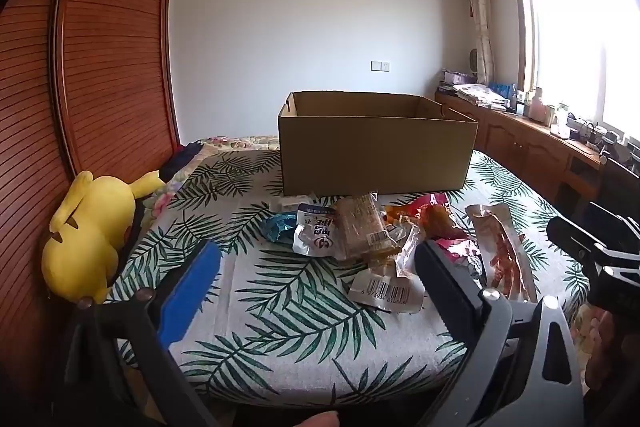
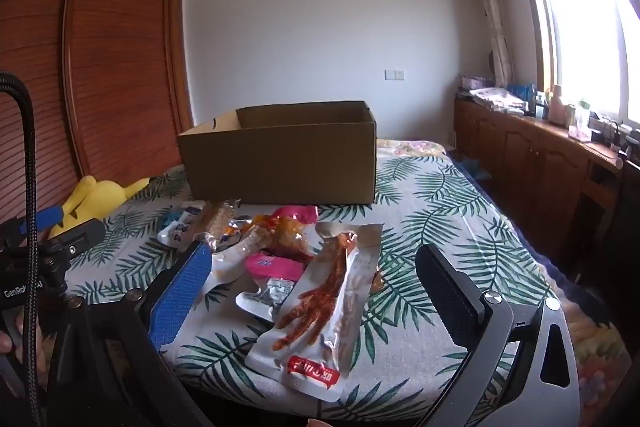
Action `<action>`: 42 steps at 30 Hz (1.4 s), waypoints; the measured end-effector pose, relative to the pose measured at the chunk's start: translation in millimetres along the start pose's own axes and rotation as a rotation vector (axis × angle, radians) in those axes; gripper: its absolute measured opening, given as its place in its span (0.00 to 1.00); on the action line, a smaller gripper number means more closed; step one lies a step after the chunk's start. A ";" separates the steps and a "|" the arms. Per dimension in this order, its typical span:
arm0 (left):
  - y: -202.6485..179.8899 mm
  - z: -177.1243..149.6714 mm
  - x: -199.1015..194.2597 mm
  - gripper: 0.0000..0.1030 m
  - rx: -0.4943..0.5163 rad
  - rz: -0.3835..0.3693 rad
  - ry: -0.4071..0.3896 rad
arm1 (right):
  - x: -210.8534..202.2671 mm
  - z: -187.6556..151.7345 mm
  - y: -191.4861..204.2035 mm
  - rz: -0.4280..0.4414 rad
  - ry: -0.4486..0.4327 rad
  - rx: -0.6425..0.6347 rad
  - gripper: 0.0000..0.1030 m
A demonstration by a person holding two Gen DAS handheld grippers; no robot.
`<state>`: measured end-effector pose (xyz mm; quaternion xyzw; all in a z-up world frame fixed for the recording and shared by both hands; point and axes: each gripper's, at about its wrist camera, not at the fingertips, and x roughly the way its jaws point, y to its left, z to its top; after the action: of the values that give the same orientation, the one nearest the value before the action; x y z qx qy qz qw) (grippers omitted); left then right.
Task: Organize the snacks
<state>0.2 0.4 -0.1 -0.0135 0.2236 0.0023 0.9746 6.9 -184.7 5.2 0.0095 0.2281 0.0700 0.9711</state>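
Meanwhile both grippers, left gripper (image 1: 316, 267) and right gripper (image 2: 316, 279), hover level, jaws wide, above snack packets (image 2: 316, 291).

Left wrist view: looked forward and slightly downward from the near edge of the leaf-print bed (image 1: 304, 347), close above it, toward the far wall. Right wrist view: same direction, set further right and similarly near. Shared by both: cardboard box (image 1: 376, 155) (image 2: 280, 163), snack pile (image 1: 360, 239) (image 2: 280, 259), yellow plush (image 1: 88, 235) (image 2: 96, 199).
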 end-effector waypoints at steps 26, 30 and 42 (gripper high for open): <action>3.5 -4.1 -5.3 0.96 0.018 0.014 -0.015 | 0.2 -1.1 0.3 -0.010 -0.008 0.007 1.00; 2.1 -3.9 -6.2 0.96 0.027 0.016 -0.016 | -0.9 -0.8 -0.8 -0.011 -0.009 0.005 1.00; 2.1 -4.2 -7.0 0.96 0.021 0.014 -0.015 | -0.6 -1.9 0.3 -0.018 -0.011 0.000 1.00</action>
<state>-7.9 2.4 -0.9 -0.0017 0.2164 0.0070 0.9763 5.5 -184.6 3.9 0.0079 0.2227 0.0614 0.9729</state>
